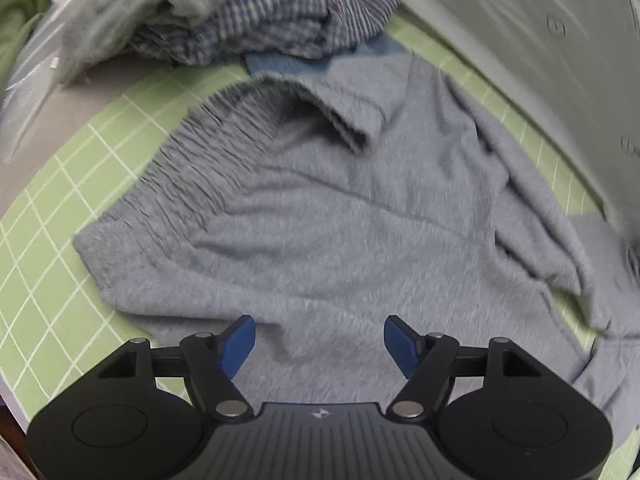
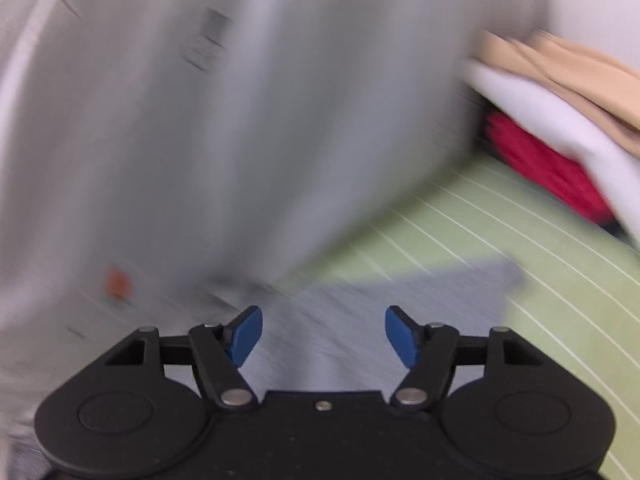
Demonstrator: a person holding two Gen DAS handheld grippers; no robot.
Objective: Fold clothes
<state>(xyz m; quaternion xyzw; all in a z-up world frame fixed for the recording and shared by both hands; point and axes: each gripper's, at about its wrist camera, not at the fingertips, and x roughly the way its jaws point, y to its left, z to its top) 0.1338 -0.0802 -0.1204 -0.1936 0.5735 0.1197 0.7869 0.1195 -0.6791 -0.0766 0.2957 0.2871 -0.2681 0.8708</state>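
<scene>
One grey garment [image 1: 340, 216] fills most of the left wrist view, lying spread on a green gridded mat [image 1: 52, 216] that covers the counter. It looks like soft fleece trousers or shorts: a gathered, ribbed waistband [image 1: 192, 152] runs along its left side, with one stretch of the band folded over near the top. From that band the cloth extends to the right and towards the near right corner of the view, so its long axis seems to run left to right, waistband end on the left. The right portion is rumpled into loose ridges.

I judge the fabric light, limp and not slippery; it should drape and sag when lifted, so a pinch at the waistband corners or at a hem edge would hold best.

Beyond it sits a heap of unfolded clothes, with a striped shirt [image 1: 280, 20] on top.

The left claw [image 1: 319, 340] hovers over the near edge of the garment, its blue pads apart and nothing between them.

The right claw [image 2: 324, 336] is likewise spread wide and empty, above a grey corner of cloth; its view is heavily blurred. A stack of folded clothes [image 2: 560, 120], tan, white and red, lies at the right.
</scene>
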